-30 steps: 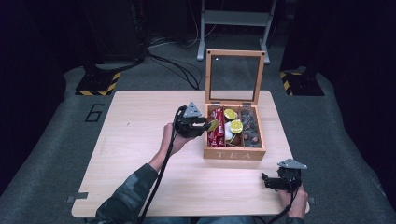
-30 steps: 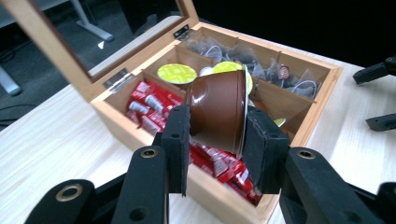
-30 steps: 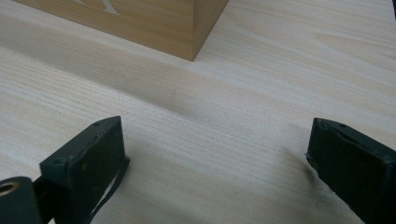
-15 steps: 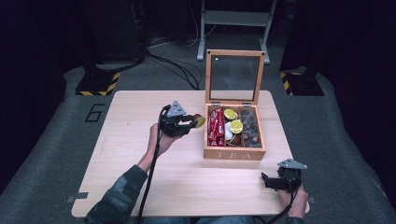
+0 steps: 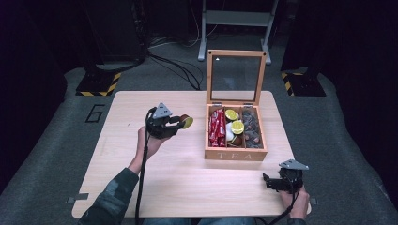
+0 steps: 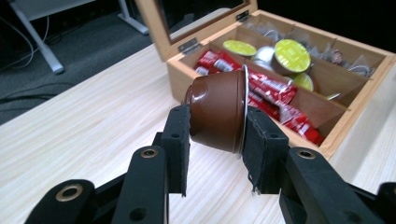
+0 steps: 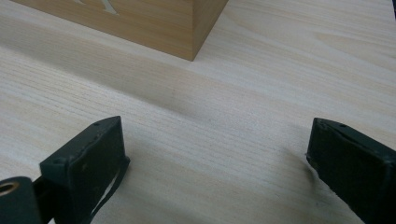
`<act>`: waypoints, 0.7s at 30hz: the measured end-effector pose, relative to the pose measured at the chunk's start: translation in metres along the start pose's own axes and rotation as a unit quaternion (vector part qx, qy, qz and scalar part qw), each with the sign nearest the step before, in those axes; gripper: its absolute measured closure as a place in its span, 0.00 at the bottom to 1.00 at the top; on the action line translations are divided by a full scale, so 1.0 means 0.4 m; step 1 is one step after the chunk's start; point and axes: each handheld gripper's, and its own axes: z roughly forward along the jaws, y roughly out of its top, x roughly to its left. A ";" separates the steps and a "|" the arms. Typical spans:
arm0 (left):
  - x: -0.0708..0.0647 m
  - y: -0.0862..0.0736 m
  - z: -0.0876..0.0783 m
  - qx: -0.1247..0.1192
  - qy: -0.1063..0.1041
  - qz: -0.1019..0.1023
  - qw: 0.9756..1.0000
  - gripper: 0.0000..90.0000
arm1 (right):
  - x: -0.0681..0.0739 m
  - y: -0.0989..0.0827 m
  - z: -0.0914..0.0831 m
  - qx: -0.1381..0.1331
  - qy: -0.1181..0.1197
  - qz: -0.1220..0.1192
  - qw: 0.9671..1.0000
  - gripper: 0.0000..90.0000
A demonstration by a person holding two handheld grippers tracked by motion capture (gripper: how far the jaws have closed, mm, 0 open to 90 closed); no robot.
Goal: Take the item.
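My left gripper [image 5: 180, 123] is shut on a brown coffee capsule [image 6: 219, 111] with a yellow-green lid [image 5: 187, 123], held above the table to the left of the wooden tea box [image 5: 235, 153]. The capsule lies sideways between the jaws. The box stands open with its glass lid [image 5: 236, 77] upright; inside are red sachets [image 5: 216, 128], yellow-green capsules [image 5: 237, 126] and dark tea bags [image 5: 252, 130]. My right gripper [image 5: 268, 181] rests low over the table's front right corner, open, with nothing between its fingers [image 7: 88, 161].
The light wooden table [image 5: 141, 187] has bare room left and in front of the box. Around it lie grey floor mats, black cables [image 5: 178, 68] and a metal stand [image 5: 234, 18] behind. A corner of the box [image 7: 187, 32] shows in the right gripper view.
My left gripper has drawn back leftward from the box with the capsule in its jaws. The right gripper has stayed in place.
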 end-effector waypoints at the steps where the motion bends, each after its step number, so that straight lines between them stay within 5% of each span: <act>1: 0.006 -0.005 -0.002 0.004 0.000 0.000 1.000 0.71 | 0.000 0.000 0.000 0.000 0.000 -0.001 1.000 0.04; 21: 0.095 -0.073 -0.035 0.011 0.030 -0.039 0.999 0.71 | -0.001 0.000 0.000 0.001 0.002 -0.003 1.000 0.04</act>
